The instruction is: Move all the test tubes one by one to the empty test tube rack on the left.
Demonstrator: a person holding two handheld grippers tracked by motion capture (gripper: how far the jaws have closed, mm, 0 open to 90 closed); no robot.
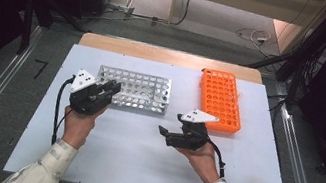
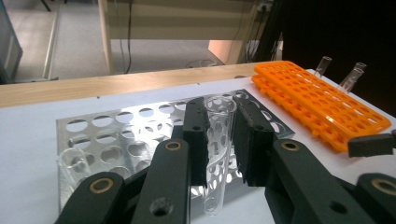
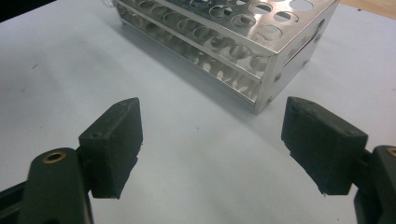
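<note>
My left gripper (image 2: pixel 220 116) is shut on a clear test tube (image 2: pixel 218 144), which stands upright between the pads, rounded end down. It hangs just in front of the silver metal rack (image 2: pixel 116 135), at the rack's near left corner in the high view (image 1: pixel 143 90), where the left gripper (image 1: pixel 105 89) shows too. Another clear tube (image 2: pixel 74 163) stands in a near hole of that rack. My right gripper (image 3: pixel 212 149) is open with nothing between its pads, low over the white tabletop near a corner of the silver rack (image 3: pixel 233 42). In the high view the right gripper (image 1: pixel 171 124) points left.
An orange rack (image 1: pixel 220 99) stands at the back right of the white board (image 1: pixel 139 158). Two clear tubes (image 2: pixel 352 77) stick up at the far side of the orange rack (image 2: pixel 322 100). A wooden strip (image 1: pixel 167 54) edges the table's far side.
</note>
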